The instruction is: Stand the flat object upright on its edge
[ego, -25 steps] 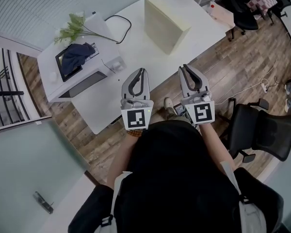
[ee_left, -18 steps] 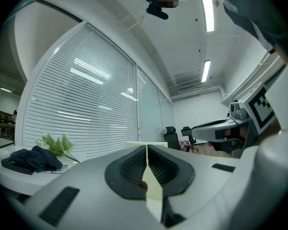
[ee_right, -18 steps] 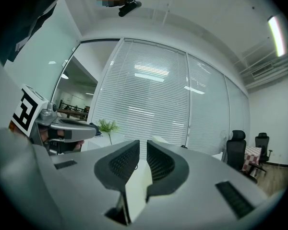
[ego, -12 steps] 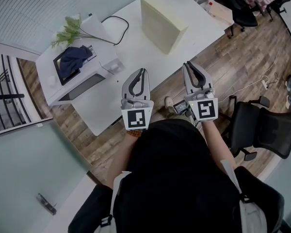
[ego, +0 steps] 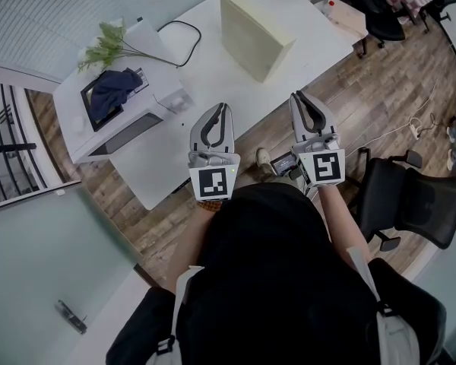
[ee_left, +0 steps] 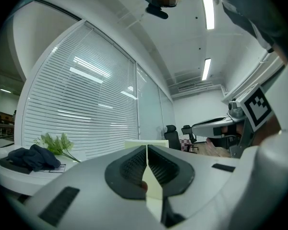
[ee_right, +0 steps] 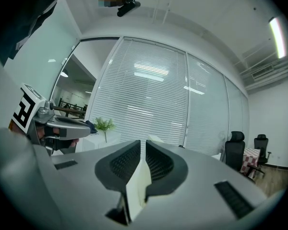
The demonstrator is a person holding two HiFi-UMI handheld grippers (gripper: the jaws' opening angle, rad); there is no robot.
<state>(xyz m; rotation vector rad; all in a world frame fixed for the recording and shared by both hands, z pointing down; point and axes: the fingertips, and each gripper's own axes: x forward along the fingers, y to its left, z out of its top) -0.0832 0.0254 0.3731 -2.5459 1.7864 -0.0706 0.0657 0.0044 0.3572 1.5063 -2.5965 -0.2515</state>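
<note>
A pale yellow block (ego: 254, 33) stands on the white table (ego: 205, 74), far ahead of both grippers. My left gripper (ego: 221, 109) hovers over the table's near edge, shut and empty. In the left gripper view its jaws (ee_left: 147, 150) meet in a line, and the block's top (ee_left: 140, 142) shows just above them. My right gripper (ego: 297, 96) hangs past the table edge over the wooden floor. Its jaws (ee_right: 144, 145) are shut down to a thin slit with nothing between them. The block (ee_right: 154, 139) peeks over them.
A white appliance (ego: 129, 124) at the table's left end carries a dark cloth (ego: 110, 90) and a green sprig (ego: 110, 40). A black cable (ego: 184, 33) loops behind it. A black office chair (ego: 418, 204) stands to my right, with another chair (ego: 384, 10) beyond the table.
My right gripper has drifted slightly to the right and away from me. The left gripper has stayed in place.
</note>
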